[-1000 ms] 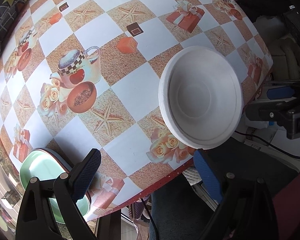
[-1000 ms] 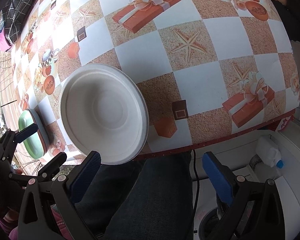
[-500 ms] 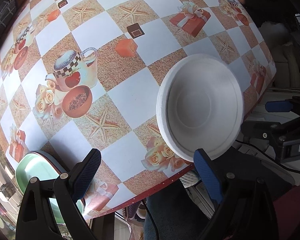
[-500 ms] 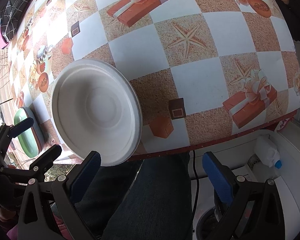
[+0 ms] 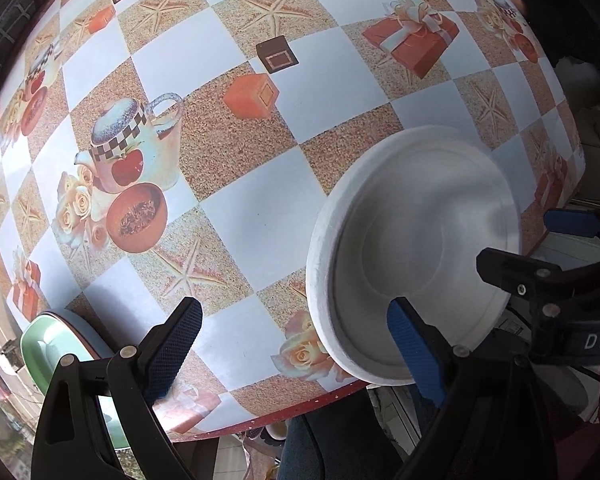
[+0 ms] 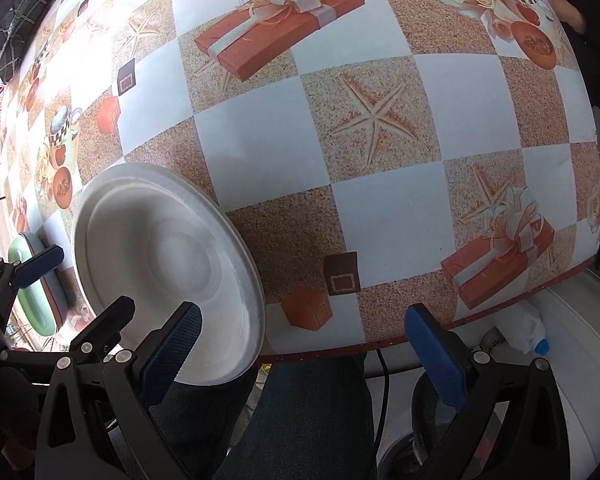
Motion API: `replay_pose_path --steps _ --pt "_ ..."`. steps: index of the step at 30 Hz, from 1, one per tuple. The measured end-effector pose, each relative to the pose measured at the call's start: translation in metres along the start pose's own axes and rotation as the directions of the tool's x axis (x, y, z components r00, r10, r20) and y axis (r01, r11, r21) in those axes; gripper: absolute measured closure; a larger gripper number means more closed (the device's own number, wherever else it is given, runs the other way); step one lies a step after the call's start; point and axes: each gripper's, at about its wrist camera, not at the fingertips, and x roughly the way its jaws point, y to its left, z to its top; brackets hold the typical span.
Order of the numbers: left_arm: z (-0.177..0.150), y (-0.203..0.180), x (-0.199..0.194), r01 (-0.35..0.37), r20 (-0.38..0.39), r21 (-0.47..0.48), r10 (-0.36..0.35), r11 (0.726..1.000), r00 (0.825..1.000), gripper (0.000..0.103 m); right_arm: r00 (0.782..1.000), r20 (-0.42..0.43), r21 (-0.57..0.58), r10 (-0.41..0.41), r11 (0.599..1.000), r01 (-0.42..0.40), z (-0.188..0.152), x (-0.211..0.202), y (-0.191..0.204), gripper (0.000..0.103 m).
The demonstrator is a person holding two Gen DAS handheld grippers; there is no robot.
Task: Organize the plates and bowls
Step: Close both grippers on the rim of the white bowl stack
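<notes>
A white paper bowl (image 5: pixel 412 248) sits at the near edge of the patterned table, overhanging it slightly; it also shows in the right wrist view (image 6: pixel 164 276). My left gripper (image 5: pixel 296 344) is open, its right finger over the bowl's near rim. My right gripper (image 6: pixel 304 348) is open, its left finger in front of the bowl's near right rim. A stack of plates with a green one on top (image 5: pixel 52 344) sits at the table's near left corner, also seen in the right wrist view (image 6: pixel 32 280).
The table (image 5: pixel 260 208) carries a checkered cloth printed with starfish, gift boxes and teapots. A person's jeans-clad legs (image 6: pixel 312 420) are under the near edge. A plastic bottle (image 6: pixel 528 336) lies on the floor at right.
Both grippers have moved closer to the white bowl; each now has one finger at its near rim. The bowl has not moved.
</notes>
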Motion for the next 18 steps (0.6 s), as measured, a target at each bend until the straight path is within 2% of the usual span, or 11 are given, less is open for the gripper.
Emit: replay_pose_path --steps 6,12,16,18 --pt "0.007 0.003 0.014 -0.017 -0.001 -0.054 0.017 0.998 1.0 0.008 0.999 0.006 -0.07 -0.041 0.997 0.042 0.008 0.012 0.011 0.001" --pt "0.008 -0.001 0.026 -0.039 0.016 -0.092 0.04 0.995 0.999 0.008 0.992 0.074 -0.164 -0.097 0.981 0.108 0.024 0.012 0.029 0.001" --pt "0.006 0.001 0.034 -0.016 0.039 -0.129 0.021 0.992 0.999 0.007 0.988 0.094 -0.194 -0.119 0.972 0.135 0.039 0.022 0.045 0.001" --pt "0.005 0.0 0.036 -0.035 0.049 -0.138 0.042 0.99 0.998 0.001 0.99 0.1 -0.194 -0.098 0.974 0.116 0.041 0.026 0.046 0.001"
